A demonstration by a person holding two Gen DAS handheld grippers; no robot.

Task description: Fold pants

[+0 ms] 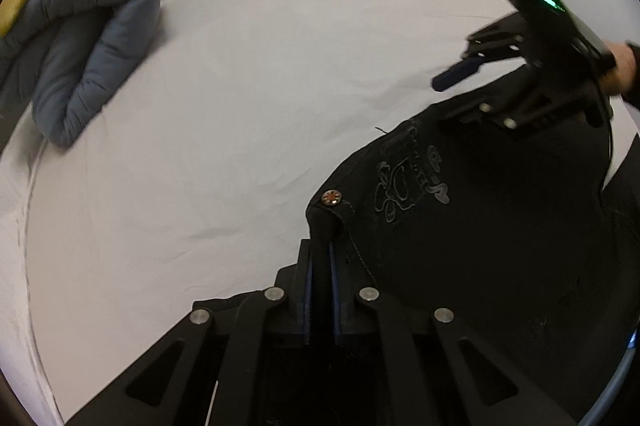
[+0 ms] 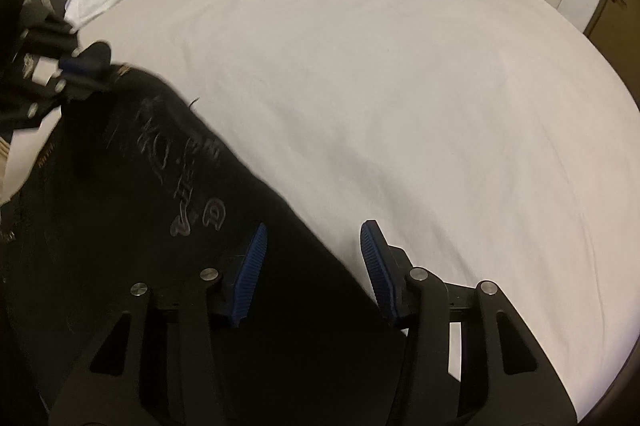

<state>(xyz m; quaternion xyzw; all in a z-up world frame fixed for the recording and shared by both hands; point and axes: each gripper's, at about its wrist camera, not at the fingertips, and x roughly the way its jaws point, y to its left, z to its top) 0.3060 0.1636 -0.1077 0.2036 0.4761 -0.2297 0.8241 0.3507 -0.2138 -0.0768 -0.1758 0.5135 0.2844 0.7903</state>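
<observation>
left gripper clenched on waistband of black embroidered denim pants | right gripper gaping over their edge | pants ahead on white bedsheet | tip: pinch the edge, lift both evenly

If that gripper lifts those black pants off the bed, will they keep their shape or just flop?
Probably flop: the black pants already drape from the left gripper, whose jaws pinch the waistband. The fabric looks thick, so likely fairly heavy. The right gripper is open, so that side may sag.
</observation>
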